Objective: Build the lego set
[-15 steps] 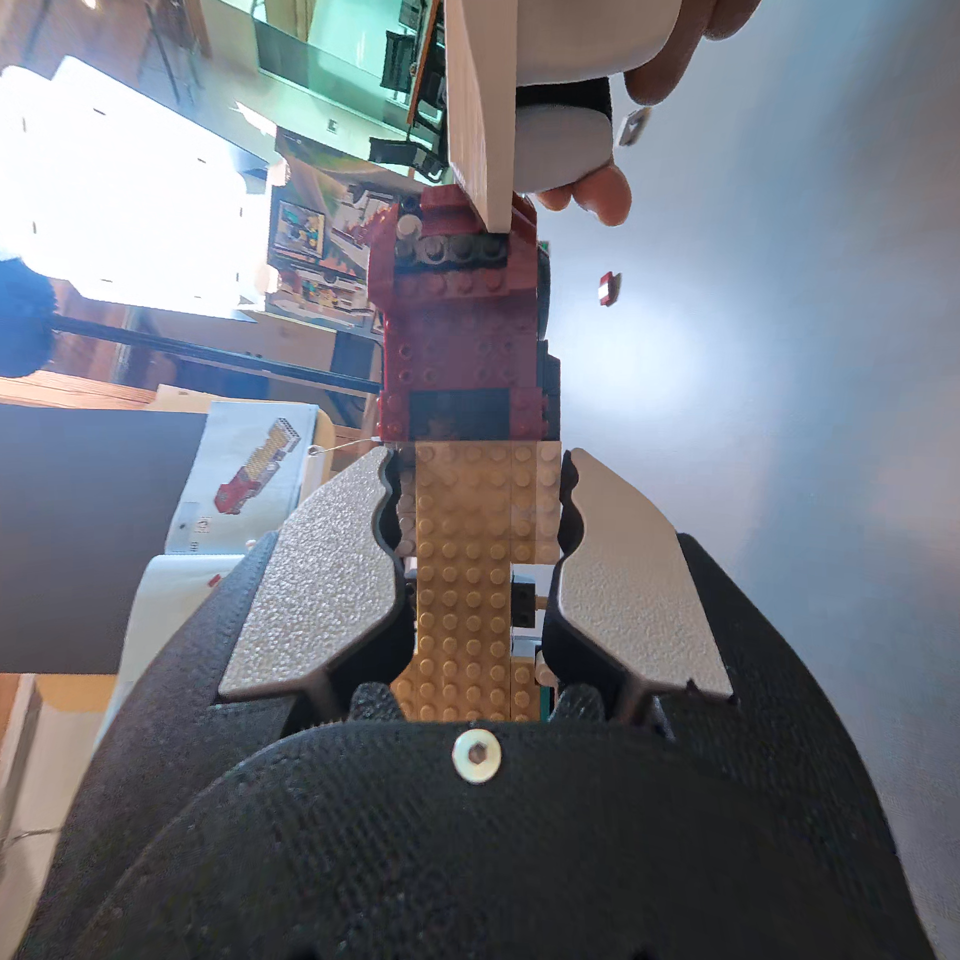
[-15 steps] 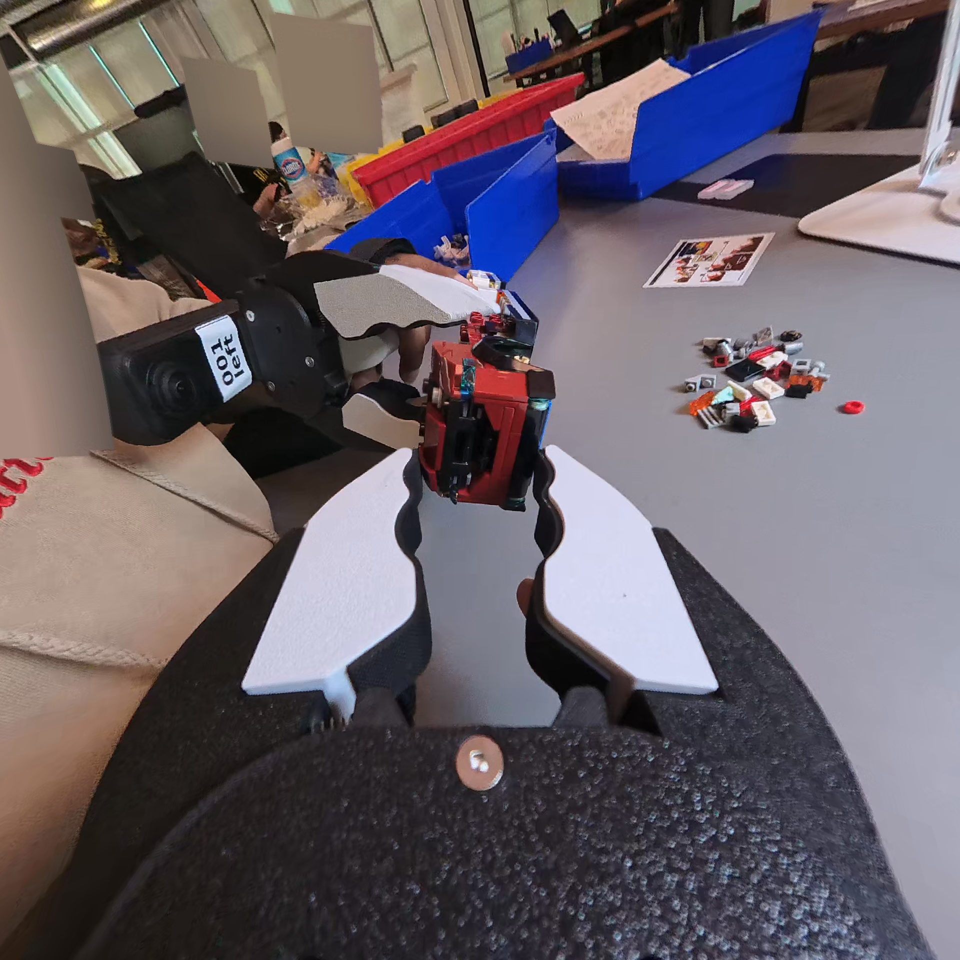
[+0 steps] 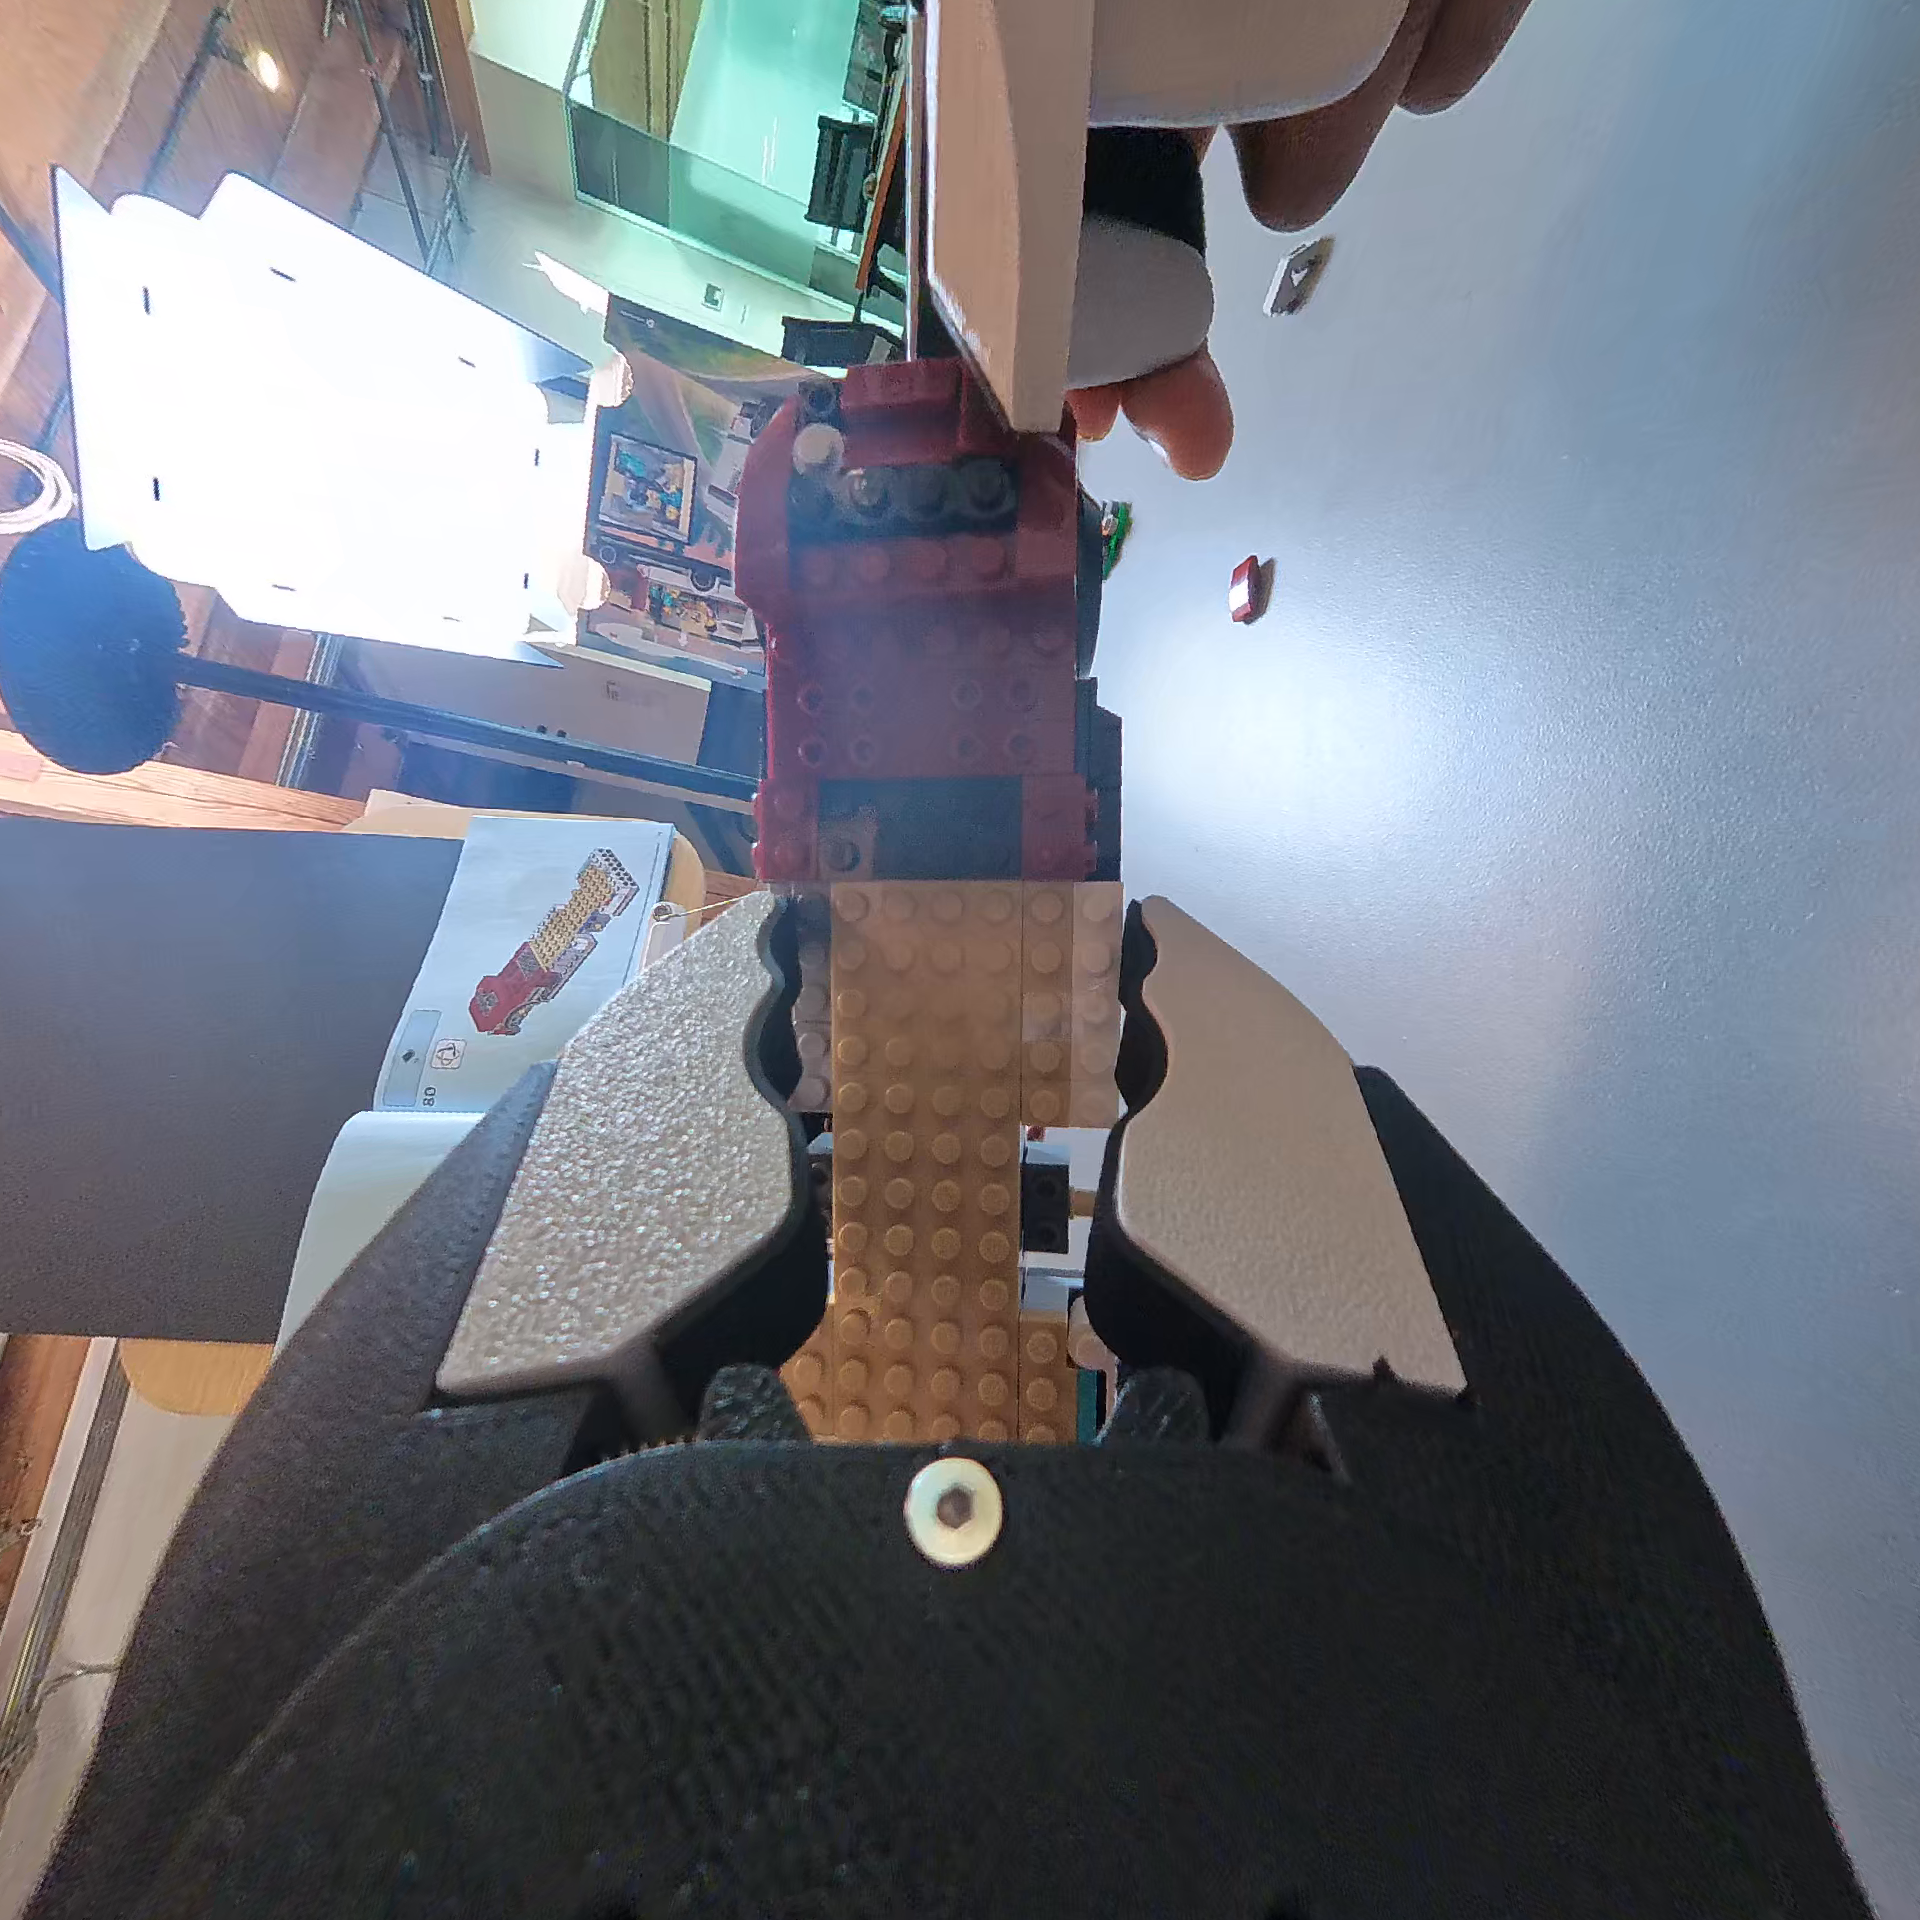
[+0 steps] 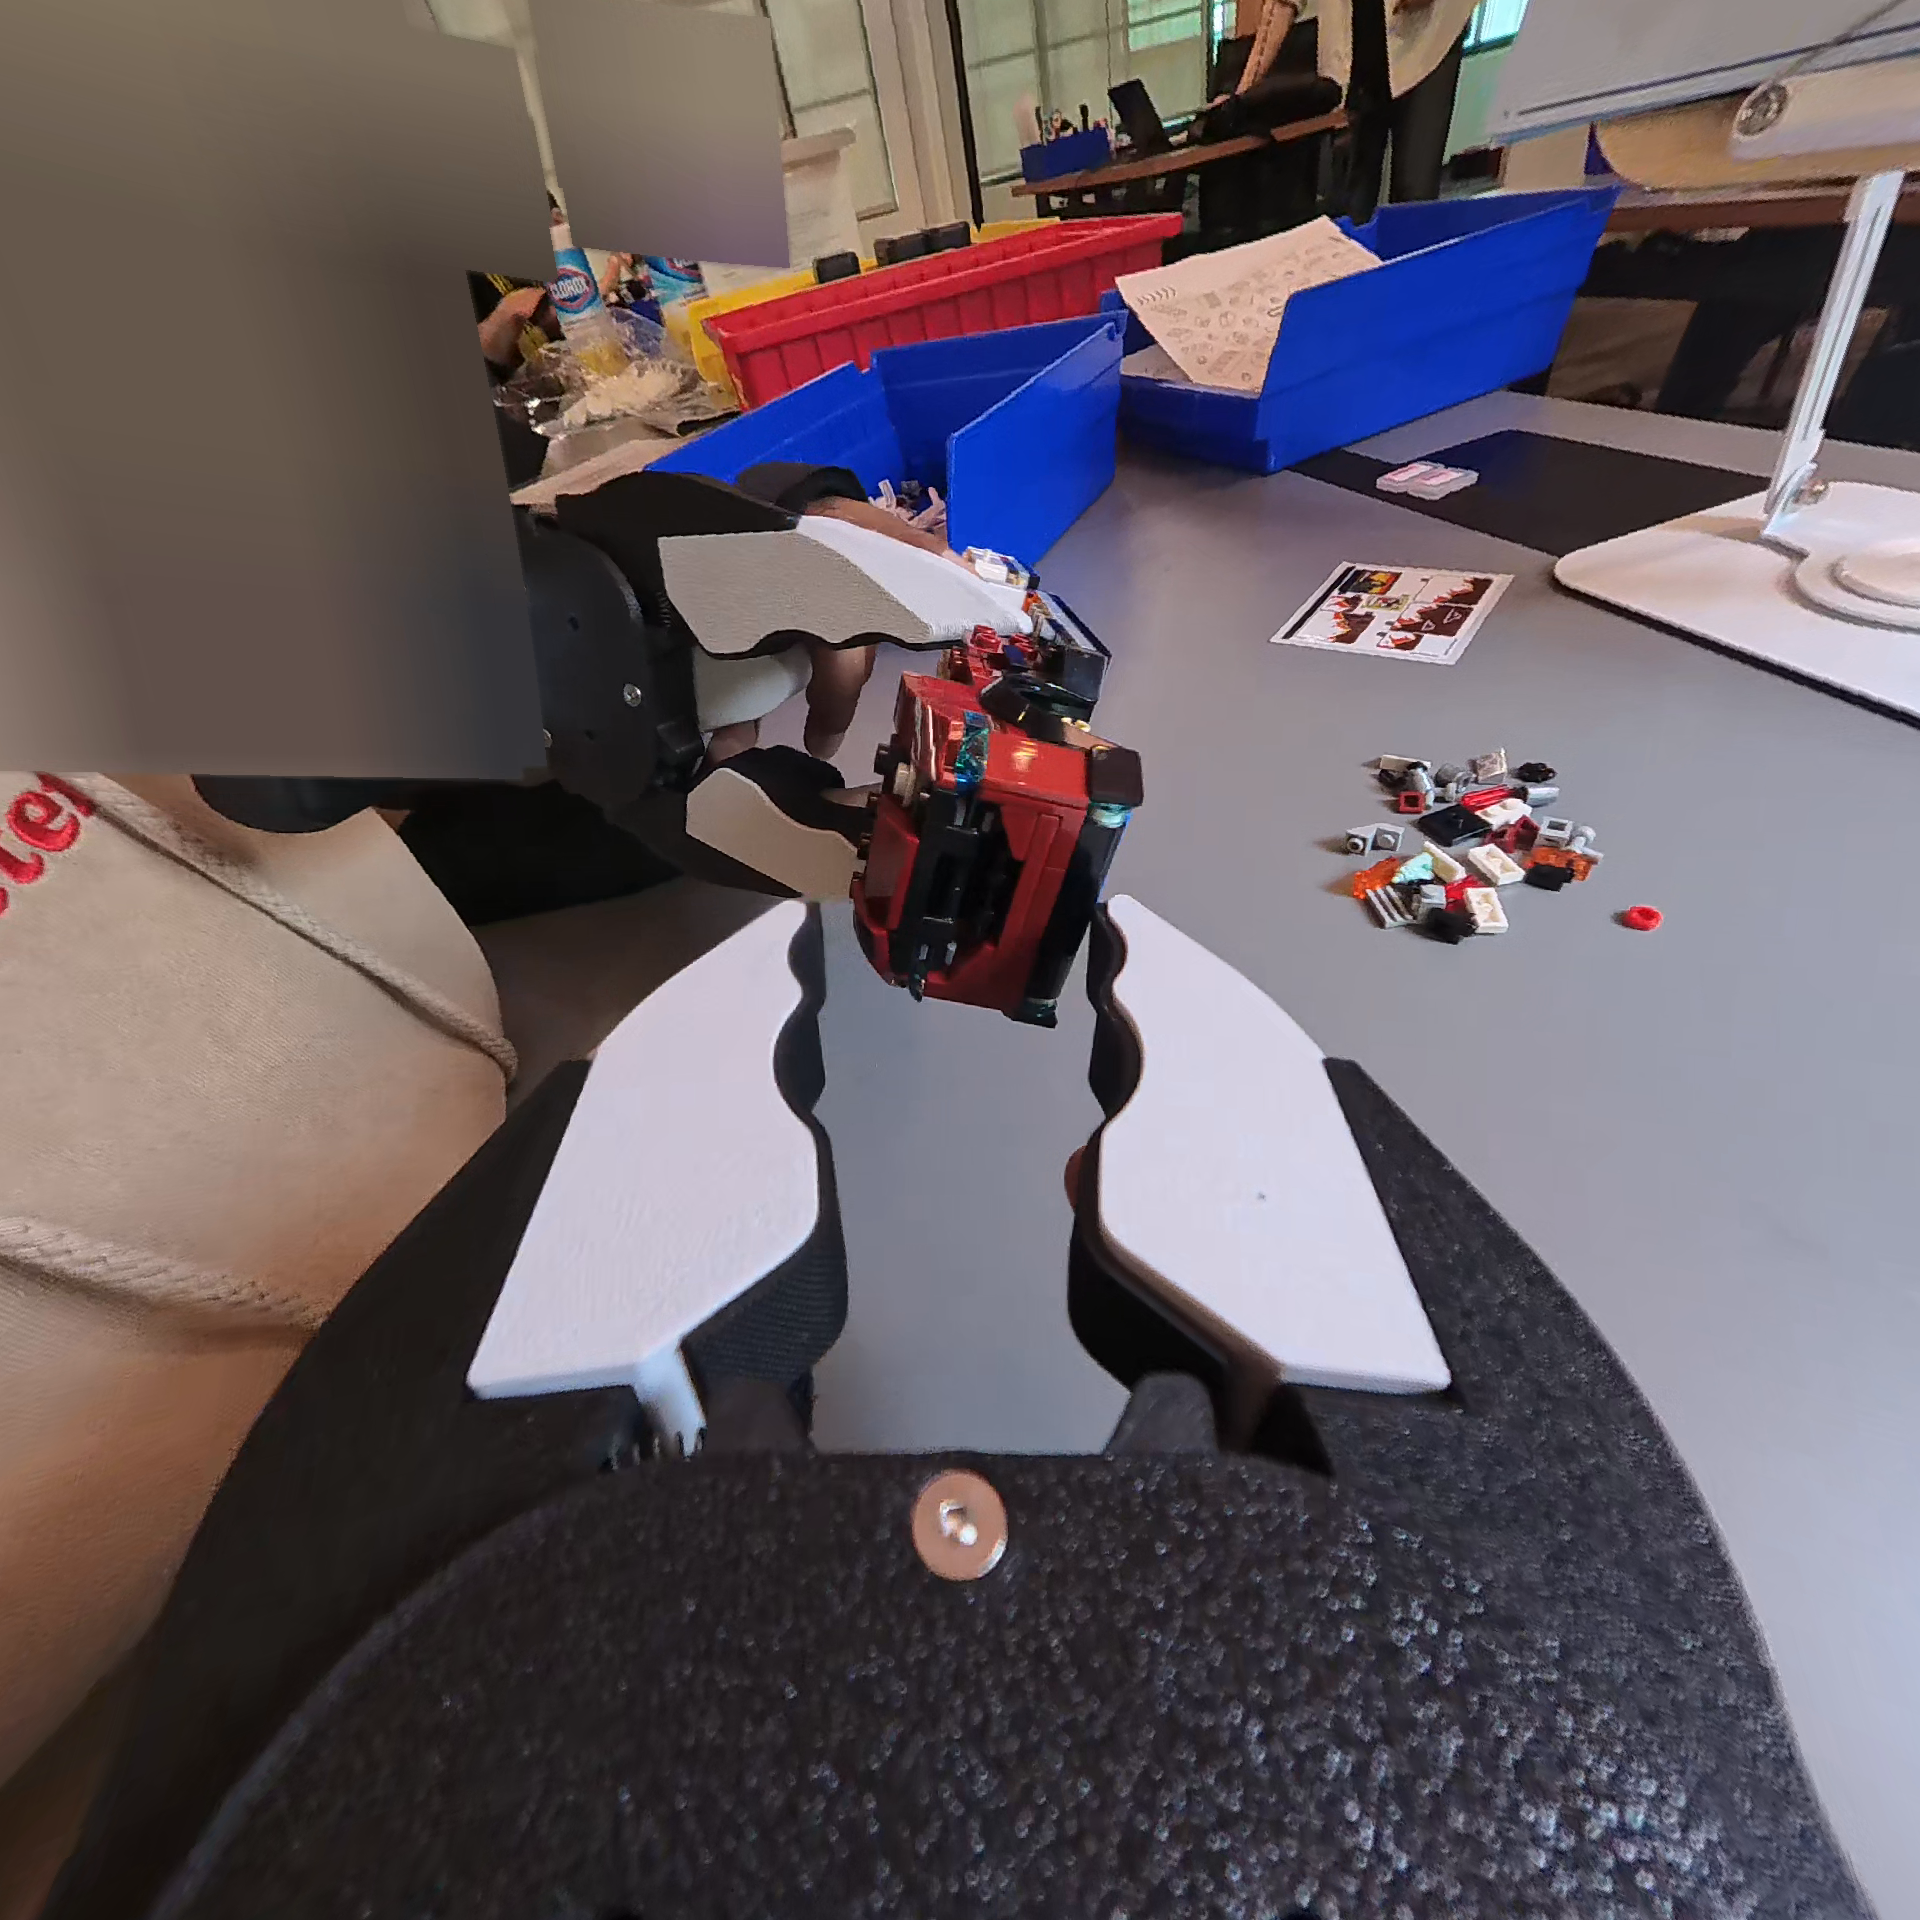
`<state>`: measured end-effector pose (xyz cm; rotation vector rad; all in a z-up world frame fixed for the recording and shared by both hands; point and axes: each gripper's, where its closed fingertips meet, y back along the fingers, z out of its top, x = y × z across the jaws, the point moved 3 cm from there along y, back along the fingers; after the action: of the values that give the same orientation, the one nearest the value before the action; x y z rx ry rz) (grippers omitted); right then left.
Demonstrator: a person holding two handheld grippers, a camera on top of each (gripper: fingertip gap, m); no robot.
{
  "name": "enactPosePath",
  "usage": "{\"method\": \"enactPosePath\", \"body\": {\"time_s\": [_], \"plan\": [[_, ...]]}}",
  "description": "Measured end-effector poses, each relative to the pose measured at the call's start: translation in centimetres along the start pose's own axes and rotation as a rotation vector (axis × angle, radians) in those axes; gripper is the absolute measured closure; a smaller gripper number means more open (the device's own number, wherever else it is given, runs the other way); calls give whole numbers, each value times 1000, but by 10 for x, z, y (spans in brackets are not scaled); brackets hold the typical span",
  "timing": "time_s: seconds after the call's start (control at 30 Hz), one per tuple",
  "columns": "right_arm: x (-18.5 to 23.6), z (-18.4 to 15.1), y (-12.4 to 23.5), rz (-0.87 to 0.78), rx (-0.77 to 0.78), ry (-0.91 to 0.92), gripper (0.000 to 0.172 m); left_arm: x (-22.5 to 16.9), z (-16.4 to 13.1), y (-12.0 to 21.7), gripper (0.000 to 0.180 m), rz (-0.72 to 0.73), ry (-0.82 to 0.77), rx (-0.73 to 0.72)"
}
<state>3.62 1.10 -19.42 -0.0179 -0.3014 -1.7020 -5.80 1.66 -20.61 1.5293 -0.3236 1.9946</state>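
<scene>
**Brick truck clamped in left claw, right claw parted at its cab end**

Landmark for all positions: the brick truck (image 4: 987,862), a toy model with a dark red cab and a tan studded bed, held in the air above the grey table (image 4: 1558,1143).

Left of the truck, a person in a beige top (image 4: 208,1091) sits close against the table edge. The left gripper (image 3: 956,997) reaches in from that side. Its two fingers (image 3: 665,1122) are closed against the long sides of the tan bed (image 3: 935,1143), pads pressing on both edges, so the truck is gripped there; the cab (image 3: 914,665) projects beyond the fingertips.

At the truck itself, the right gripper (image 4: 951,935) comes up from below the cab end. Its white fingers (image 4: 665,1164) stand apart. The right fingertip lies just beside the cab's black edge; the left fingertip shows a clear gap from the model. It is not gripping anything.

Behind the truck stand blue bins (image 4: 1018,436), with a red bin (image 4: 935,301) farther back; one blue bin holds a printed sheet (image 4: 1236,301).

Right of the truck, a small printed leaflet (image 4: 1392,611) lies flat on the table. Nearer, well apart from the truck, sits a heap of loose bricks (image 4: 1475,842), with a single red round piece (image 4: 1640,917) just beside it. A white stand base (image 4: 1766,582) occupies the far right.
</scene>
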Motion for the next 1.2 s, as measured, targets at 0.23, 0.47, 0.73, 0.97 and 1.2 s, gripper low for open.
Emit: {"method": "enactPosePath", "body": {"time_s": [0.23,0.47,0.73,0.97,1.2], "plan": [[0,-2,1,17,-14,-19,130,-2,-1,0,121,-4,-2,4],[-2,-7,0,30,-10,-71,131,-6,-2,-1,121,-12,-22,19],[-6,-16,-3,47,36,-180,131,-15,-6,-3,121,-58,-11,42],[-9,-21,-4,61,57,-292,131,-21,-8,-4,121,-99,13,64],[-9,-24,-5,65,69,-374,132,-23,-8,-5,122,-114,15,79]]}}
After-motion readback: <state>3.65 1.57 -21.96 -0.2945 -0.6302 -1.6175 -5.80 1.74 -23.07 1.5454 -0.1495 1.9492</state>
